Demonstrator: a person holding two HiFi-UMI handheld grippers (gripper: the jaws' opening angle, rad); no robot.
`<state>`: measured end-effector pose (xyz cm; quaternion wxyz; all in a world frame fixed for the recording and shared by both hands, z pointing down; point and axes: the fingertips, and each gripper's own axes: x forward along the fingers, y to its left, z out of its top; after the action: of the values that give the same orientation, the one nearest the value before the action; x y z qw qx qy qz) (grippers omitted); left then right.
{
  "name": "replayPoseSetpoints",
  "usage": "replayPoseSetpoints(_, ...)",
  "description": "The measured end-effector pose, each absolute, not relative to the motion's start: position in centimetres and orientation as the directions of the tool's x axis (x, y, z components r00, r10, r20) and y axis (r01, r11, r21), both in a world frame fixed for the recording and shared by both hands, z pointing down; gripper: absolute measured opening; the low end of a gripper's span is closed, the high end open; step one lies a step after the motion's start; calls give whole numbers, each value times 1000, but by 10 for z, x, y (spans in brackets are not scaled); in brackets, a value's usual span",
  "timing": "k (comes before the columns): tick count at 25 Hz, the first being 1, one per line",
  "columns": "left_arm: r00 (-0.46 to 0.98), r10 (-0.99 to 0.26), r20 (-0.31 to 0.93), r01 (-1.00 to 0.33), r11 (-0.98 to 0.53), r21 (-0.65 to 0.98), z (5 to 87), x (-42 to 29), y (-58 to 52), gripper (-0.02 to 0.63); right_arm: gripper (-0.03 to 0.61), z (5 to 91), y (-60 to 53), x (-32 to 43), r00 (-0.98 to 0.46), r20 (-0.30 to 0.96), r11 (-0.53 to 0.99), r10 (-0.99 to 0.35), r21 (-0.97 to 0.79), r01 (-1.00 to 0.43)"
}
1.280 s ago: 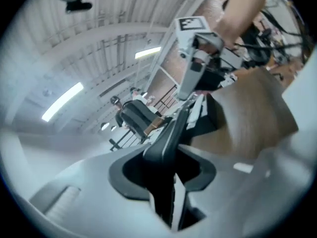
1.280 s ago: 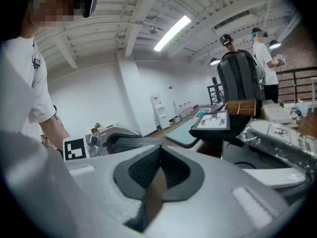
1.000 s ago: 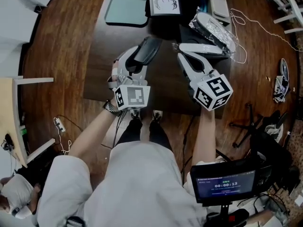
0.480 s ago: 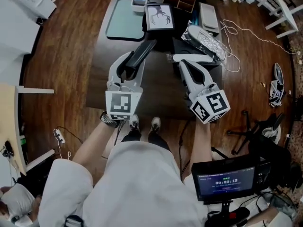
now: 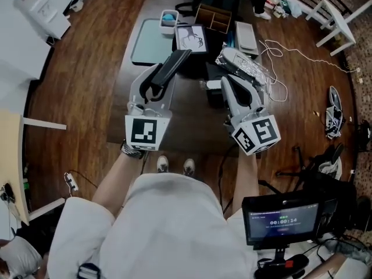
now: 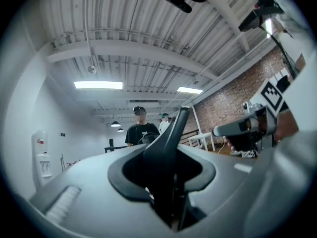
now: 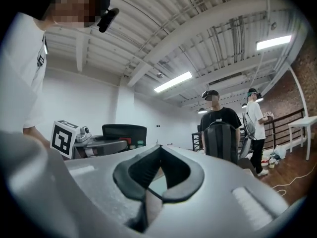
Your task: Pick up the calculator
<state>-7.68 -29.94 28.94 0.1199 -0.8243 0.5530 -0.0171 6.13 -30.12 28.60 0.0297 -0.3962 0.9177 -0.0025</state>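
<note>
The calculator [image 5: 177, 60] is a flat dark slab that sticks forward out of my left gripper [image 5: 158, 81], which is shut on its near end and holds it well above the dark desk [image 5: 192, 118]. In the left gripper view the calculator [image 6: 171, 133] stands edge-on between the jaws, rising up and to the right. From the right gripper view the calculator [image 7: 124, 132] shows its dark face with a red and a green key. My right gripper [image 5: 216, 85] hangs beside it, shut with nothing held; its pads [image 7: 148, 167] meet in a point.
On the desk lie a teal mat [image 5: 149, 34], a framed picture [image 5: 192, 38], a wooden organiser [image 5: 212, 17] and a foil-wrapped bundle [image 5: 247, 63]. A white cable [image 5: 279, 54] trails on the wooden floor. Two people [image 7: 218, 123] stand ahead. A monitor [image 5: 282, 222] is at lower right.
Both grippers have risen away from the desk, which looks smaller and farther below. The left one carried the calculator up with it. The right one stayed shut and empty.
</note>
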Motion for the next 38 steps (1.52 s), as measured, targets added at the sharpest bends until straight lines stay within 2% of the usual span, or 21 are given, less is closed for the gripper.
replayPoseSetpoints(3,374,-914,-156,-922,-348,-169,270,-76,-298,140,2,267,-299,67,-665,-103,668,-740,3,-744)
replayPoseSetpoints(7,401,-903,-152,-900,-358,-248,269,-78,-298,141,2,250,-294,75,-645,-148,648,-749,34,-761)
replayPoseSetpoints(16,397,-897,-193,-914,-367,-175,256,-80,-281,141,2,235,-279,87,-597,-208,602,-775,48,-797)
replayPoseSetpoints(20,416,-895,-161,-901,-381,-210,262,-90,-278,141,2,230,-274,88,-580,-212,585,-787,43,-810)
replayPoseSetpoints(38,483,-867,-120,-872,-463,-160,275,-126,-223,141,2,239,-197,61,-501,-189,506,-845,27,-862)
